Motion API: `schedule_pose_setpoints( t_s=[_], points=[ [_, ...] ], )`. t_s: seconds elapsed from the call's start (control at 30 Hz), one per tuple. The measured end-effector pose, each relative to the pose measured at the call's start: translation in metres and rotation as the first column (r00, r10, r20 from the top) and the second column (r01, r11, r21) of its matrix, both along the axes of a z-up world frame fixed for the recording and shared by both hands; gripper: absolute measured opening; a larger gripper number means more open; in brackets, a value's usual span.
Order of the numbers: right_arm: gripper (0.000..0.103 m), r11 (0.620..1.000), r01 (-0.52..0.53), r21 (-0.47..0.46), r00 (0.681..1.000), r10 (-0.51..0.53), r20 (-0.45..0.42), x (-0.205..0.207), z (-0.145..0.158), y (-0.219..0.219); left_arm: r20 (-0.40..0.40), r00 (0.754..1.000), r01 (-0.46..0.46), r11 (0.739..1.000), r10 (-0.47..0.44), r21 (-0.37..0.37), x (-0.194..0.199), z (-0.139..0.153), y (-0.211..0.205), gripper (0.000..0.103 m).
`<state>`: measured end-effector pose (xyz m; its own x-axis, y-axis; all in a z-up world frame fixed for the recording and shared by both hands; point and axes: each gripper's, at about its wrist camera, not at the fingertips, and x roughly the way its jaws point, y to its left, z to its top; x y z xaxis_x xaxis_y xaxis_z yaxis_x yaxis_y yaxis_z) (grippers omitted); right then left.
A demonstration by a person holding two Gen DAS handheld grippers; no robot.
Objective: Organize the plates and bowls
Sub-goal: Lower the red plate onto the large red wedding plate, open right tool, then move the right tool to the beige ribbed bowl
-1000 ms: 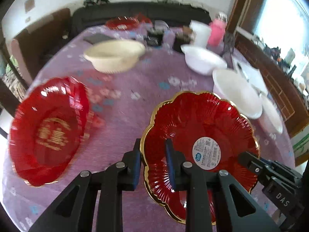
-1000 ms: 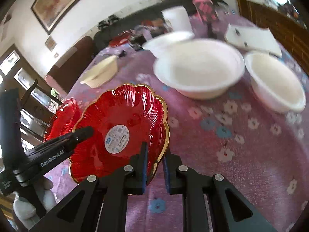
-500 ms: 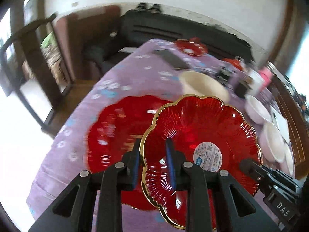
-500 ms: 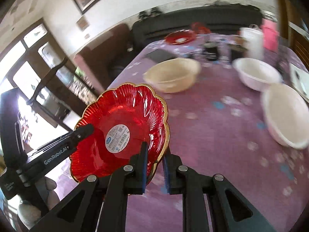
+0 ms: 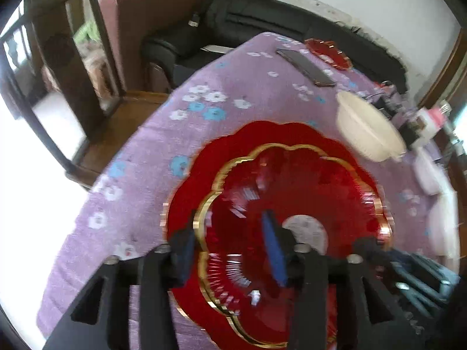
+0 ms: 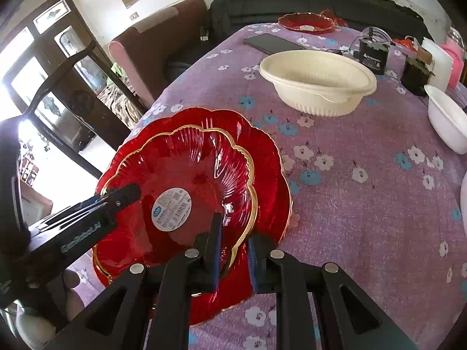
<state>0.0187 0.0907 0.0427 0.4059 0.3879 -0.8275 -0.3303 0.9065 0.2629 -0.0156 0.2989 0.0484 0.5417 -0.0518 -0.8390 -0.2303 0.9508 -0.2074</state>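
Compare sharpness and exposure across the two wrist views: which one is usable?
Left wrist: motion blur smears the gold-rimmed red plate, its label and the cream bowl; window area at left blown out white. Right wrist: sharp, plate label and tablecloth flowers crisp; only the doorway at left overexposed. Both show fisheye bending at the edges.

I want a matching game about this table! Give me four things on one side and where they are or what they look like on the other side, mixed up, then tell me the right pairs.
Things:
1. small red plate
2. cream bowl
3. phone
4. big red plate

Descriptions:
A. lying flat and dark, near the far end of the table
B. has a round white sticker in its middle
C. empty, standing alone on the purple cloth
D. lying underneath another plate

Pairs: 1-B, 2-C, 3-A, 4-D
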Motion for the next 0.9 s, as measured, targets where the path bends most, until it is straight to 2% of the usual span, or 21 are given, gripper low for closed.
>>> schedule_pose_setpoints(
  t_s=[0.03, 0.13, 0.33, 0.43, 0.5, 0.53, 0.63, 0.7, 0.73, 0.77, 0.8, 0.87, 0.9],
  points=[
    [0.019, 1.000, -0.005, -0.006, 1.000, 0.005, 0.004, 0.002, -0.002, 0.000, 0.015, 1.000, 0.002, 0.999, -0.002, -0.050, -0.001, 0.001, 0.004, 0.056],
    [0.019, 1.000, -0.004, -0.029, 1.000, 0.004, 0.020, 0.002, 0.000, 0.004, 0.024, 1.000, 0.000, 0.995, 0.002, -0.100, -0.003, 0.003, 0.007, 0.057],
    [0.024, 0.995, -0.016, -0.100, 0.997, 0.023, 0.068, 0.001, 0.000, 0.015, 0.037, 0.999, 0.004, 0.996, 0.000, -0.089, -0.013, 0.012, 0.008, 0.058],
    [0.029, 0.991, -0.023, -0.130, 0.995, 0.036, 0.098, -0.002, 0.001, 0.021, 0.083, 0.996, -0.015, 0.998, 0.020, -0.064, -0.023, 0.023, 0.011, 0.070],
    [0.041, 0.992, -0.036, -0.118, 0.993, 0.049, 0.107, -0.003, 0.003, 0.021, 0.103, 0.995, -0.013, 0.998, 0.020, -0.066, -0.026, 0.029, 0.015, 0.072],
    [0.043, 0.994, -0.038, -0.105, 0.993, 0.050, 0.110, -0.003, 0.004, 0.020, 0.106, 0.994, -0.011, 0.998, 0.018, -0.066, -0.028, 0.030, 0.016, 0.072],
    [0.045, 0.999, -0.022, -0.050, 0.989, 0.029, 0.145, -0.007, 0.019, 0.009, 0.116, 0.993, -0.008, 0.998, 0.016, -0.064, -0.035, 0.034, 0.020, 0.073],
    [0.046, 1.000, -0.004, -0.023, 0.981, 0.009, 0.195, -0.014, 0.035, -0.002, 0.125, 0.992, -0.014, 0.998, 0.021, -0.057, -0.041, 0.037, 0.022, 0.073],
    [0.047, 1.000, 0.014, -0.015, 0.969, -0.010, 0.247, -0.020, 0.047, -0.011, 0.131, 0.991, -0.018, 0.998, 0.025, -0.055, -0.045, 0.038, 0.023, 0.073],
    [0.058, 0.999, 0.032, -0.014, 0.957, -0.026, 0.289, -0.025, 0.055, -0.019, 0.141, 0.990, -0.023, 0.998, 0.029, -0.050, -0.050, 0.041, 0.022, 0.073],
    [0.079, 0.999, 0.046, -0.014, 0.948, -0.040, 0.315, -0.027, 0.060, -0.024, 0.154, 0.987, -0.026, 0.999, 0.032, -0.040, -0.055, 0.044, 0.019, 0.073],
    [0.101, 0.995, 0.098, -0.003, 0.923, -0.089, 0.375, -0.030, 0.069, -0.046, 0.190, 0.981, -0.022, 1.000, 0.023, -0.009, -0.064, 0.051, 0.010, 0.073],
    [0.102, 0.992, 0.124, -0.006, 0.917, -0.113, 0.382, -0.028, 0.070, -0.056, 0.209, 0.978, -0.016, 1.000, 0.014, 0.010, -0.068, 0.054, 0.004, 0.074]
  ],
)
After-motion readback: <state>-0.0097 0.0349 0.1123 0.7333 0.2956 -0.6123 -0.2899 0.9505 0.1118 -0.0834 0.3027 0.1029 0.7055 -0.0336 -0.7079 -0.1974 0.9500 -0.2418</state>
